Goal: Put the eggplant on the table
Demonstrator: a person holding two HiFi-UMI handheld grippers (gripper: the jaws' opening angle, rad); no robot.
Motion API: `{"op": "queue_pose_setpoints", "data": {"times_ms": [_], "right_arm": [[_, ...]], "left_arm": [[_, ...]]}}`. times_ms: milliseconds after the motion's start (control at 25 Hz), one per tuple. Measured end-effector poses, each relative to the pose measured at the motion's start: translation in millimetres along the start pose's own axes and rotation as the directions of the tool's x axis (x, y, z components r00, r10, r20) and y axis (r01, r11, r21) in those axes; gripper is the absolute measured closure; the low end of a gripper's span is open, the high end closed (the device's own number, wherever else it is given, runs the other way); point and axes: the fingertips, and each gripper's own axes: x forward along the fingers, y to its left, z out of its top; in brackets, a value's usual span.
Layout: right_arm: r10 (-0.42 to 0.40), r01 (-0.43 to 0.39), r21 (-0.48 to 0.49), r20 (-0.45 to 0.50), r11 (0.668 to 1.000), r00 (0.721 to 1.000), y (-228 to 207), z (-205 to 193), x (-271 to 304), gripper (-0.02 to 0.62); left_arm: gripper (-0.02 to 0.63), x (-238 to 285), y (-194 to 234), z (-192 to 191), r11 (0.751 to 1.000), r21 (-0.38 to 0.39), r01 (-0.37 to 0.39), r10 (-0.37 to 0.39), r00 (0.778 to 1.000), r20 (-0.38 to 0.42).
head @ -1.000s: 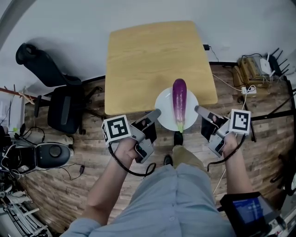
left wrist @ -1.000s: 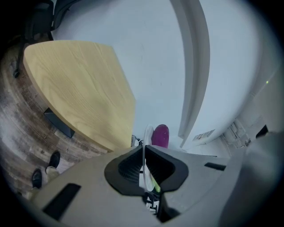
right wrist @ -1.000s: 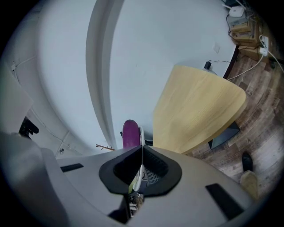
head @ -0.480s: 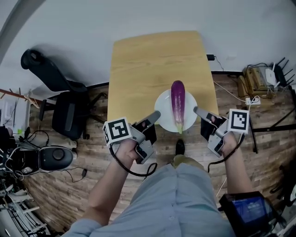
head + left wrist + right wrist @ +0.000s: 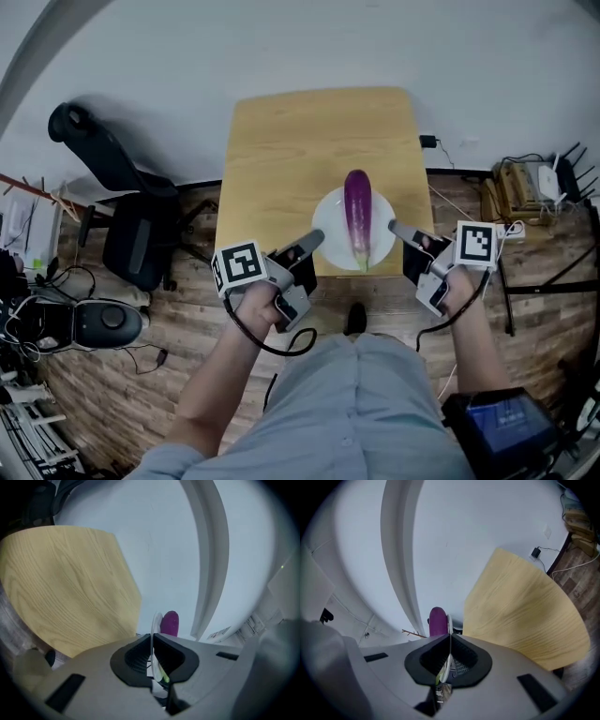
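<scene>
Above the near edge of the table (image 5: 319, 141), toward its right half, carrying a white plate (image 5: 328, 217) with the eggplant (image 5: 357, 211) laid along the middle, stem end toward the table's near edge and purple tip toward its far edge. Not gripping the eggplant itself at all. Using the plate as a tray, probably to spare the smooth, rounded fruit a squeeze and to avoid a slip from narrow pads.

Pinching the rim from two opposite sides: with the left gripper (image 5: 317, 239) on the side nearer the table's left edge, and with the right gripper (image 5: 394, 227) on the side nearer its right edge. Both pairs of jaws nearly together, clamped on the thin rim, seen edge-on between the pads in each gripper view. Holding at two opposed points, apparently to keep the plate level and stop the eggplant rolling sideways.

Hard to tell from above whether resting on the wood or hovering just over it; looks carried. Judged mid-delivery: already over the table, but not yet set down on the tabletop. Next, likely lowering evenly on both sides, then letting go of the rim. Worth avoiding any tilt toward the near edge, with little wood beyond the plate there. Plenty of bare wood toward the far edge for setting down.
</scene>
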Motion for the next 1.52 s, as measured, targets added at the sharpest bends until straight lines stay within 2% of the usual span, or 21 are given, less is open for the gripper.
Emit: {"op": "queue_pose_setpoints", "data": {"times_ms": [240,800,1160,1520], "right_arm": [[-0.018,0.018,0.006,-0.014,1.000,1.000,-3,10,16,0.588],[-0.033,0.033,0.040,-0.012,0.999,0.999,-25,40,75,0.588],[-0.045,0.044,0.058,0.013,0.997,0.999,-45,66,111,0.589],[-0.077,0.073,0.088,0.032,0.993,0.997,-79,86,125,0.588]], "left_arm": [[0.580,5,4,18,1.000,-0.014,0.019,-0.019,1.000,0.006],[0.580,23,35,82,0.999,0.004,-0.039,0.039,0.999,-0.036],[0.578,45,54,126,0.998,-0.023,-0.057,0.055,0.996,-0.063],[0.578,78,78,146,0.997,-0.044,-0.067,0.061,0.991,-0.115]]}}
